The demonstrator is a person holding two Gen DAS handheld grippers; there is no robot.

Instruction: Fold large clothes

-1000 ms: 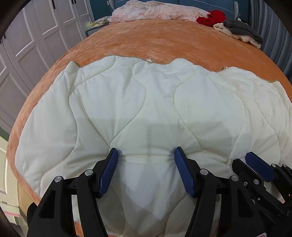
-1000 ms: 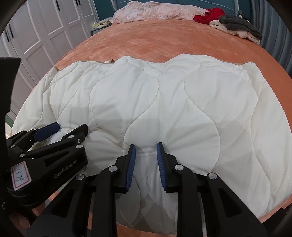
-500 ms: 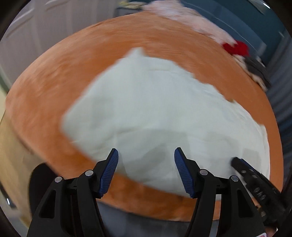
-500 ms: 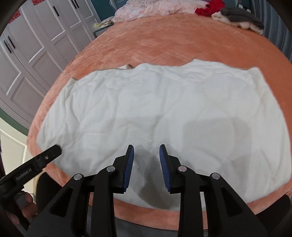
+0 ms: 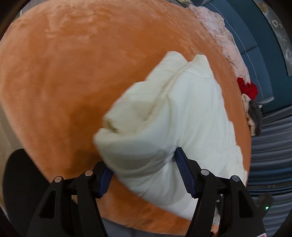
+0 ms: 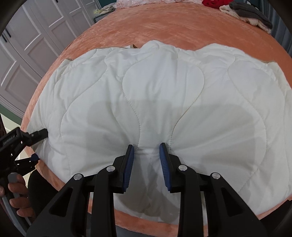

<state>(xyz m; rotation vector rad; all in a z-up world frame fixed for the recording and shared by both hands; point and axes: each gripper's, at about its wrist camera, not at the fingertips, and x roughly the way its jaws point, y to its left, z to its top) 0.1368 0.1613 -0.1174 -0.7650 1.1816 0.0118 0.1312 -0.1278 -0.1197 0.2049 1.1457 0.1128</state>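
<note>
Black left gripper (image 6: 39, 145), lettered "GenRobot.AI", straddles the white quilt (image 6: 155, 102).

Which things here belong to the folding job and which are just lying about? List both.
In the job:
- cream quilted padded garment, spread on the bed
- left gripper, jaws around its end
- right gripper, jaws around its near edge

Lying about:
- red cloth
- grey and cream clothes pile
- pink lacy fabric
- orange plush bedspread
</note>
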